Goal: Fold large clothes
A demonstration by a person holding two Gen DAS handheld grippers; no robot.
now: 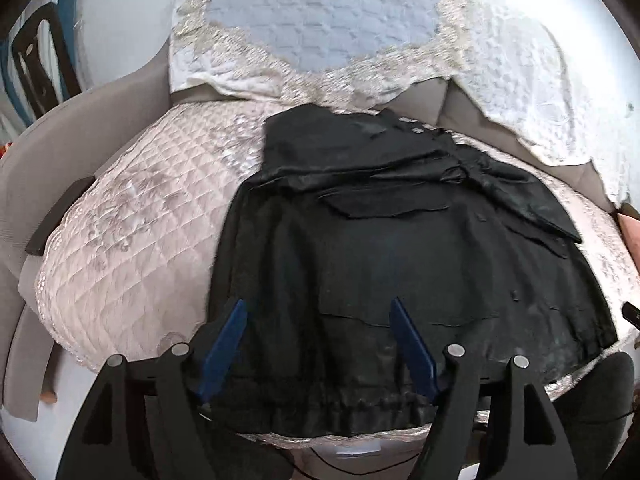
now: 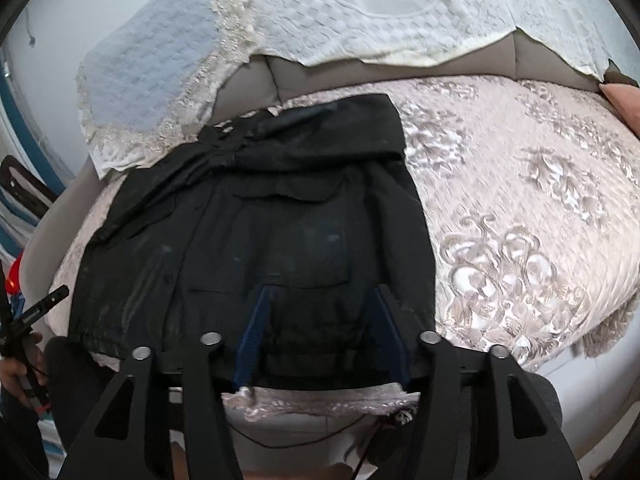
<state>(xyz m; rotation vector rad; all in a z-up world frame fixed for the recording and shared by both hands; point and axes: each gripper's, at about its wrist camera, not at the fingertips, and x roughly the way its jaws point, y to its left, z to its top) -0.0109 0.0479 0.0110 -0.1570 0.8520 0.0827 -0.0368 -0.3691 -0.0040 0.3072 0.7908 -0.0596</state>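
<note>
Lying flat on the quilted sofa cover (image 1: 132,240), the black jacket (image 1: 400,248) has both sleeves folded in. The left gripper (image 1: 318,320) and right gripper (image 2: 320,300) hover open and empty above its hem; pinching the cover too could drag everything.

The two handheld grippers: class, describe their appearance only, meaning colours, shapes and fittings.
Each gripper, left gripper and right gripper, has two flat blue fingers on black angular linkage arms with triangular cut-outs, pinned by round silver pivot caps. Thin black cables hang below.
</note>
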